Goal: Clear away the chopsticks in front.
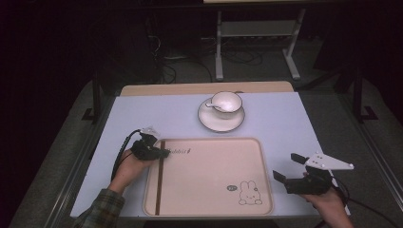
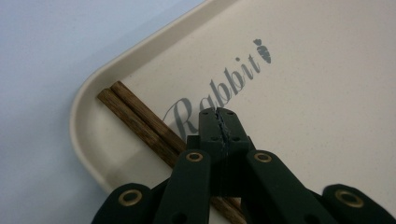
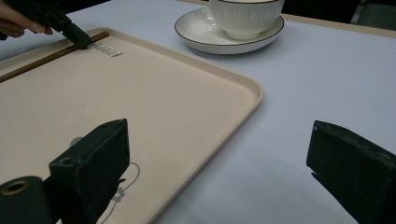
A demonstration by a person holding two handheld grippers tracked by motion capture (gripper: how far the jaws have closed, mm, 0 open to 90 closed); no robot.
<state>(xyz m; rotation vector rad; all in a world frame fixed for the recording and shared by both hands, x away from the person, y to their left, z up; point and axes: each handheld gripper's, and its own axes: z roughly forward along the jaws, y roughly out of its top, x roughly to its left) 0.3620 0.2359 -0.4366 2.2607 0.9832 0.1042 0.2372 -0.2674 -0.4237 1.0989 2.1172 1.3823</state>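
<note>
A beige tray (image 1: 209, 175) with a rabbit print lies on the pale blue table. Two brown chopsticks (image 1: 160, 175) rest side by side along the tray's left edge. My left gripper (image 1: 166, 153) hovers over the tray's far left corner, just past the chopsticks (image 2: 140, 121). Its jaws are pressed together with nothing between them, tips (image 2: 219, 116) above the word "Rabbit". My right gripper (image 1: 289, 167) stands open and empty to the right of the tray, near the front edge. Its view looks across the tray (image 3: 163, 93) to the left gripper (image 3: 77, 35) by the chopsticks (image 3: 42, 60).
A white cup (image 1: 228, 102) sits on a saucer (image 1: 221, 123) beyond the tray, with a small spoon (image 1: 209, 105) on the saucer. Both also appear far off in the right gripper view, cup (image 3: 245, 16) on saucer (image 3: 210, 39). Dark floor and a metal stand lie beyond the table.
</note>
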